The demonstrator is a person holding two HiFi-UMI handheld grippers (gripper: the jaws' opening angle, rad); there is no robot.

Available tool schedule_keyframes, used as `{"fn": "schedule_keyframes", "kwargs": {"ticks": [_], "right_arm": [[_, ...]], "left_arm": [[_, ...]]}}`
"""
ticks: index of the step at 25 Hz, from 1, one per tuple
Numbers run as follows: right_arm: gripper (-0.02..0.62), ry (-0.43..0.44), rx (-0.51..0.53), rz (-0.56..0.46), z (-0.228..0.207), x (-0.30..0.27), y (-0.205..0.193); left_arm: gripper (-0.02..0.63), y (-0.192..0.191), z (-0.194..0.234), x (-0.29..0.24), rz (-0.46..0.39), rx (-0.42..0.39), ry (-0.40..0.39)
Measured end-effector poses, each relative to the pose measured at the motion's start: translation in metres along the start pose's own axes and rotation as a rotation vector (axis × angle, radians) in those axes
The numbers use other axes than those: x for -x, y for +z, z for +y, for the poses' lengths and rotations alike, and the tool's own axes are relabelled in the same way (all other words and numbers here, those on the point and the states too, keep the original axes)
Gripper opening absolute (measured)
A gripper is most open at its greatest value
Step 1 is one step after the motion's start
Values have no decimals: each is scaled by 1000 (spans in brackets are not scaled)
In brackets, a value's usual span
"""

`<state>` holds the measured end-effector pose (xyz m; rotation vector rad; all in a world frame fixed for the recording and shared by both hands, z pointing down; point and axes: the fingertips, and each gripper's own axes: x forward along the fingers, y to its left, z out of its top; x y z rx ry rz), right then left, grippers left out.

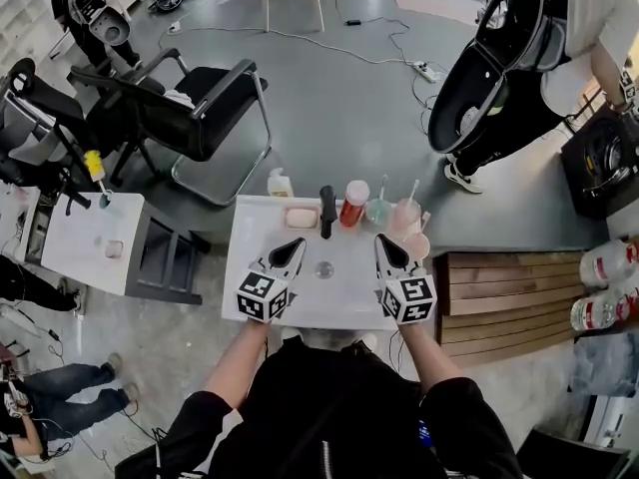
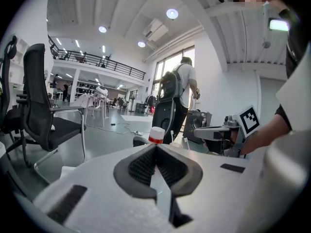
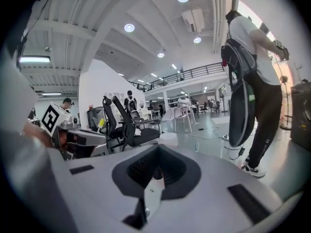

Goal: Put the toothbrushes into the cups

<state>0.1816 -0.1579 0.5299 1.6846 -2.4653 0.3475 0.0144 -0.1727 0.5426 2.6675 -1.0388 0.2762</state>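
On the small white table [image 1: 300, 302], a greenish cup [image 1: 377, 211] and a pink cup [image 1: 405, 215] stand at the far right, each with a toothbrush [image 1: 412, 190] upright in it. Another pink cup [image 1: 417, 246] stands just in front of them. My left gripper [image 1: 297, 244] hovers over the table's middle, shut and empty. My right gripper [image 1: 382, 240] is beside the front pink cup, also shut with nothing in it. In the left gripper view the left gripper [image 2: 155, 147] has its pads together; the right gripper [image 3: 156, 152] looks the same in its own view.
A red bottle with a white cap [image 1: 353, 204], a black handle-like object [image 1: 327, 211], a pink soap dish [image 1: 301, 218] and a soap bottle [image 1: 281, 182] line the table's far edge. A black chair [image 1: 190, 98] stands behind, a person [image 1: 519, 48] far right, wooden slats [image 1: 509, 292] right.
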Motion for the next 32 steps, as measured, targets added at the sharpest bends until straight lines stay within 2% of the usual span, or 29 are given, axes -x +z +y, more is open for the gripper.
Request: {"fn": "schedule_keyframes", "kwargs": {"ticks": [11, 32], "right_arm": [[2, 50, 2, 13, 24, -3, -8], [2, 50, -15, 17, 22, 2, -10]], "left_arm": [[0, 4, 3, 4, -20, -7, 5], [0, 1, 0, 4, -6, -2, -2]]}}
